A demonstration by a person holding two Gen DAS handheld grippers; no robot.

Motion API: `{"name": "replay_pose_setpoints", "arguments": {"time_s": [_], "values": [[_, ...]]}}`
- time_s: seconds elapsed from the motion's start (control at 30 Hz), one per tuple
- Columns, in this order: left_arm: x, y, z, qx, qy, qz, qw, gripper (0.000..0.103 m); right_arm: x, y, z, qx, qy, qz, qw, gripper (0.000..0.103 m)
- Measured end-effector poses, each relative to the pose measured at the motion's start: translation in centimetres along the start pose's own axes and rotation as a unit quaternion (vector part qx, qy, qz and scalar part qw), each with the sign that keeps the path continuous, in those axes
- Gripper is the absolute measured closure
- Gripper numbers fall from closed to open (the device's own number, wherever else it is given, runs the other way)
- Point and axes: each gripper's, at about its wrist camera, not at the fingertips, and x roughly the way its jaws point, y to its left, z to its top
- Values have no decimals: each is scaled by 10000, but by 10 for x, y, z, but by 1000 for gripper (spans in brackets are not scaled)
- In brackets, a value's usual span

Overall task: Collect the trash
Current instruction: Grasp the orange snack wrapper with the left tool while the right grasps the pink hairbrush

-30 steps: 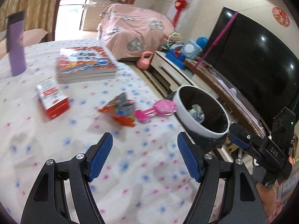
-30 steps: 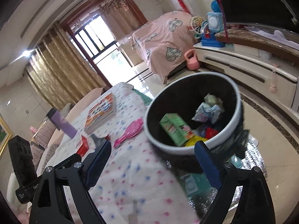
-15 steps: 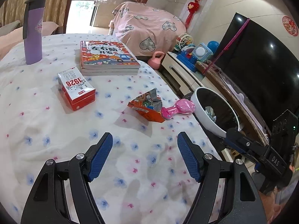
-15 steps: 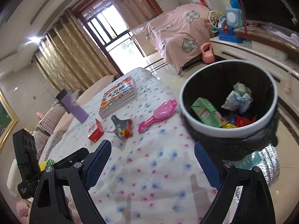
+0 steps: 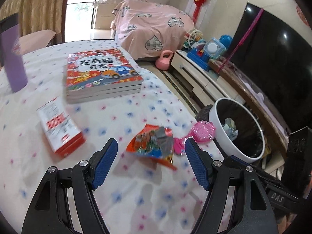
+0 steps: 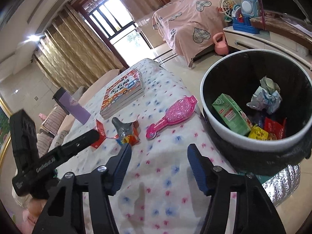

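A crumpled orange snack wrapper (image 5: 153, 143) lies on the dotted tablecloth just beyond my open, empty left gripper (image 5: 151, 162); it also shows in the right wrist view (image 6: 126, 132). A white-rimmed black bin (image 5: 237, 131) stands past the table's right edge and holds a green carton (image 6: 231, 115), crumpled paper (image 6: 266, 96) and wrappers. My right gripper (image 6: 159, 167) is open and empty above the cloth, left of the bin (image 6: 253, 146). The left gripper's body (image 6: 52, 156) shows in the right wrist view.
A pink hairbrush (image 5: 197, 134) lies between wrapper and bin. A red-and-white box (image 5: 60, 126), a stack of books (image 5: 102, 78) and a purple bottle (image 5: 12, 58) sit farther back. A TV stand with toys (image 5: 204, 52) lines the wall.
My left gripper has moved forward to the wrapper, which now lies just ahead between the fingers. The right gripper has shifted closer to the bin. Both stay open.
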Motion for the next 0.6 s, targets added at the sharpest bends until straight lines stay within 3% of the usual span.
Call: {"name": "replay_pose_setpoints", "arguments": {"time_s": [0.1, 0.17, 0.23, 0.37, 0.6], "values": [[15, -2, 4, 127, 106, 81, 9998, 32, 10, -4, 7, 45, 43, -2, 10000, 45], [23, -2, 4, 181, 225, 50, 9996, 45, 16, -5, 10, 71, 58, -14, 10000, 45], [29, 0, 2, 193, 338, 1, 9992, 66, 23, -7, 13, 126, 48, -50, 9999, 45], [28, 5, -3, 125, 363, -145, 9992, 80, 38, -9, 16, 250, 98, -127, 9996, 45], [9, 20, -8, -66, 289, -252, 9992, 85, 60, -4, 25, 335, 109, -337, 9988, 46]]}}
